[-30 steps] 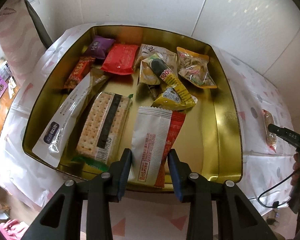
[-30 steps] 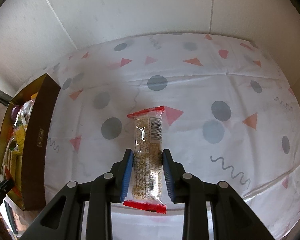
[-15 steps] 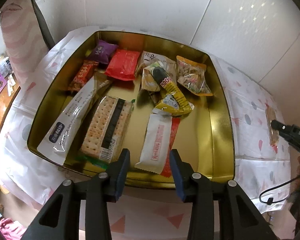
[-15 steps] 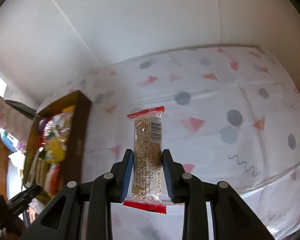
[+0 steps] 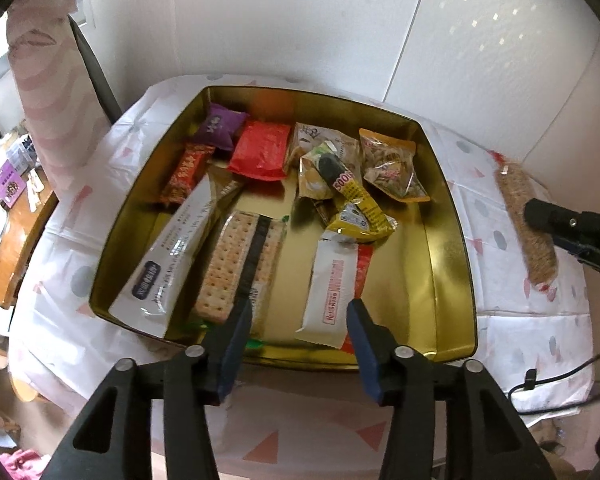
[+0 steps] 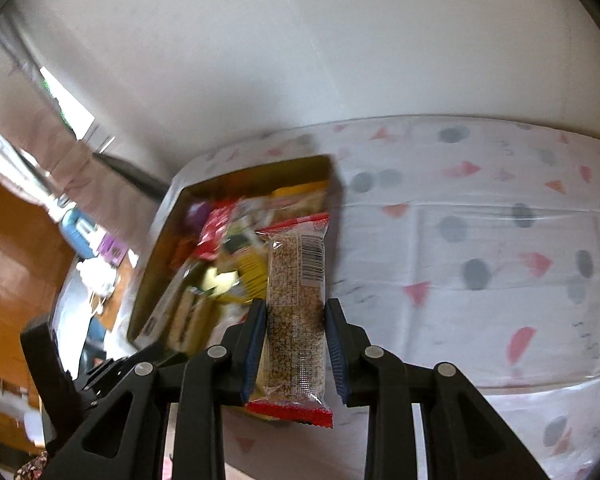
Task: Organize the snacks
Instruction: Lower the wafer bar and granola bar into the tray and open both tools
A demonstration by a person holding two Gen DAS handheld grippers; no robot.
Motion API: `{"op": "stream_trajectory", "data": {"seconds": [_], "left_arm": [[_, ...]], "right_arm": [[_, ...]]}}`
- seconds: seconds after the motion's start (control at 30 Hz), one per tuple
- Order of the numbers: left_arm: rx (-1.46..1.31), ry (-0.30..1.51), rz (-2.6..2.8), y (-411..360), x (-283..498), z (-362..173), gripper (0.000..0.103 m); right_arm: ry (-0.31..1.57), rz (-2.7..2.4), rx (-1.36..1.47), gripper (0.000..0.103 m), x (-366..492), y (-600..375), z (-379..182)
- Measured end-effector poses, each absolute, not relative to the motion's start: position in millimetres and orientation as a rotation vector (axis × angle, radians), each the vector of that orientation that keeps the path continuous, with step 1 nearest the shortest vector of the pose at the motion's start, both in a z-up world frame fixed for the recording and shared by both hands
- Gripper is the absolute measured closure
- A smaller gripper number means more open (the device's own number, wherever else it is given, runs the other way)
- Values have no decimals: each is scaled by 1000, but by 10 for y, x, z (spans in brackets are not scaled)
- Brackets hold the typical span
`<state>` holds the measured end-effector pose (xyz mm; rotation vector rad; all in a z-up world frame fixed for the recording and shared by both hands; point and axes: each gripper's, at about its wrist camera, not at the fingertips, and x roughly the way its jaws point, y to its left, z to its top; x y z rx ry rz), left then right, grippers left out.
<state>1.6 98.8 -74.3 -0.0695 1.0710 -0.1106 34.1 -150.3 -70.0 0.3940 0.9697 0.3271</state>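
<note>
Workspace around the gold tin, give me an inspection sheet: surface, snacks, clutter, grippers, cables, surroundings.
Surface: white tablecloth with dots and triangles, creased.
Job's things: gold tin holding many packets, among them a cracker pack, a white wafer pack, a red pouch and a purple candy; a sesame bar is held clear of the cloth.
Clutter: nothing seen on the cloth.
Grippers: left gripper opening, nothing between its fingers, at the tin's near wall; right gripper shut on the sesame bar.
Cables: black cable at the cloth's right edge.
Surroundings: white wall panels; wooden desk with small items to the left.
</note>
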Motion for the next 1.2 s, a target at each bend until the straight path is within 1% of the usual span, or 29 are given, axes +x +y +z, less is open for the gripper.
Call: {"op": "stream_trajectory", "data": {"seconds": [0.07,0.17,0.47,0.57,0.6,1.2], "left_arm": [[-69,1065,-106,1014,6,-732,48],[-64,1053,-87,1074,-8,-701,42],[-60,1049,-61,1223,-12,-661,41],[-56,1045,-55,1277,-9,-646,31],[-56,1041,-53,1301,-7,-636,30],[-19,1049,-84,1639,106,-642,28]], "right_arm": [[991,347,382,73,355,-1349,-722],[1019,357,360,73,364,-1191,-762],[1088,342,307,73,436,-889,-939],[1100,331,290,73,439,-815,-989],[1101,329,284,73,437,-798,-998],[1094,158,234,73,536,-589,-1157]]}}
